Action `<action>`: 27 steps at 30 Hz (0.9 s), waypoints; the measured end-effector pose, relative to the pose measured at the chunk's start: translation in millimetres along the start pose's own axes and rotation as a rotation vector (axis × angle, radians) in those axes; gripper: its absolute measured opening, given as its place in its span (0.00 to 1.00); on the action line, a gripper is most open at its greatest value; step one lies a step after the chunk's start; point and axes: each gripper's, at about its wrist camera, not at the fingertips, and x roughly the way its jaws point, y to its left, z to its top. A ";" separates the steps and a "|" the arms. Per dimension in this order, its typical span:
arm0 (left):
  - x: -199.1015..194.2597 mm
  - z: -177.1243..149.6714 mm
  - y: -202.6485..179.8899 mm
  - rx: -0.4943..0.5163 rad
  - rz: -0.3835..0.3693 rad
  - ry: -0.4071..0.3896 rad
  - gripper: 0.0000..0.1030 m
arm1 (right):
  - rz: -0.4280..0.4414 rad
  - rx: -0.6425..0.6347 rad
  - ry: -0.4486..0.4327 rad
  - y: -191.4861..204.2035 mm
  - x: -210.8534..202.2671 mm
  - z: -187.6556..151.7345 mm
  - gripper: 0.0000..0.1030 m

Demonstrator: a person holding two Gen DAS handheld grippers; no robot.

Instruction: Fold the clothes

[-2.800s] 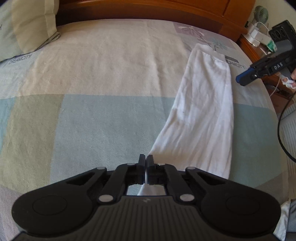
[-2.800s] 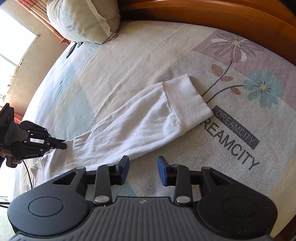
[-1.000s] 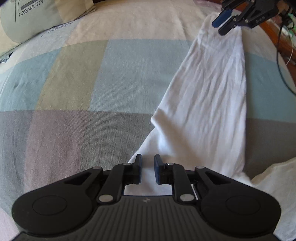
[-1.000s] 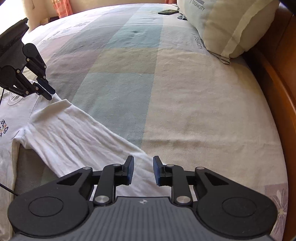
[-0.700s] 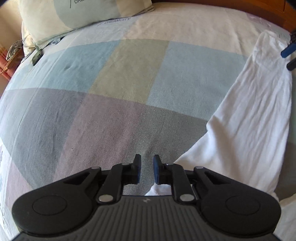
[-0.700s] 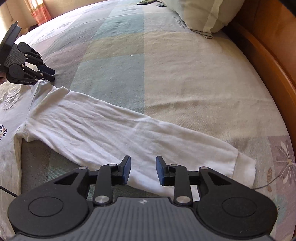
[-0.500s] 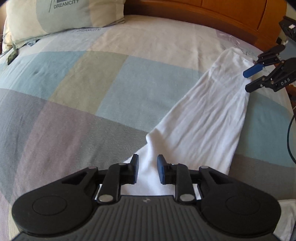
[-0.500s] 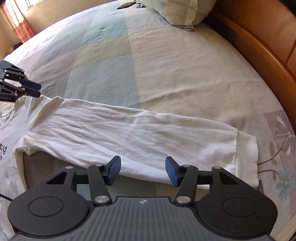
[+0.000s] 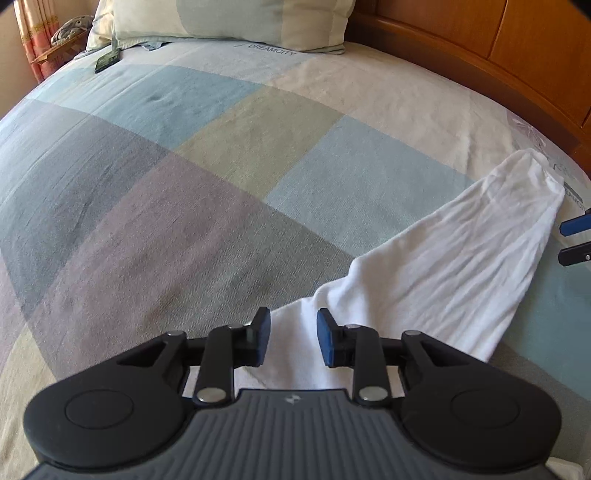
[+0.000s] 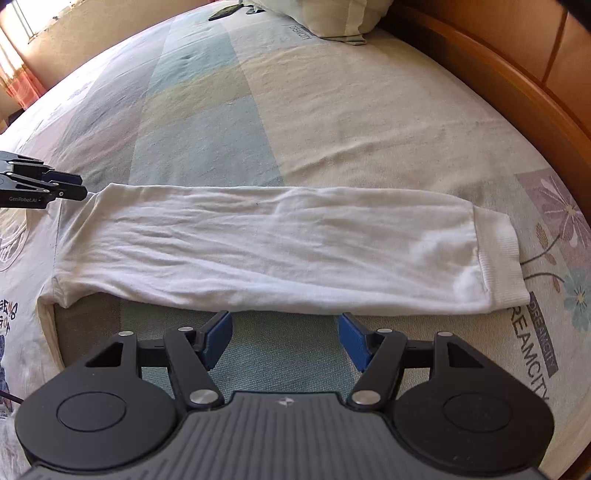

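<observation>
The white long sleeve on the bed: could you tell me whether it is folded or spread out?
Spread out: the white long sleeve lies flat and straight on the bedspread, cuff unfolded.

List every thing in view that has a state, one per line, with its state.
left gripper: open, over the white fabric near the shoulder, holding nothing.
right gripper: wide open, just short of the sleeve's near edge, holding nothing.
sleeve: spread out flat on the bedspread, lightly wrinkled, not folded.
cuff: lying flat at the sleeve's end.
shirt body: lying flat, print side up.
pillow: resting at the head of the bed.
</observation>
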 end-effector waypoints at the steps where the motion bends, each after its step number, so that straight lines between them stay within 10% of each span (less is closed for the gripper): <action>1: 3.4 -3.8 1.5 -0.001 -0.012 0.024 0.35 | 0.001 0.012 0.000 -0.5 0.4 -1.5 0.68; 7: 3.8 -5.0 3.5 -0.059 0.142 0.008 0.31 | -0.029 0.039 -0.047 1.5 -0.1 3.0 0.71; 15: -18.1 -12.8 -51.8 0.038 -0.003 -0.117 0.41 | 0.002 -0.062 -0.140 41.8 18.8 14.4 0.73; 27: -9.4 -40.4 -54.5 -0.072 0.077 -0.092 0.47 | -0.222 0.055 -0.187 -23.1 17.0 -10.6 0.73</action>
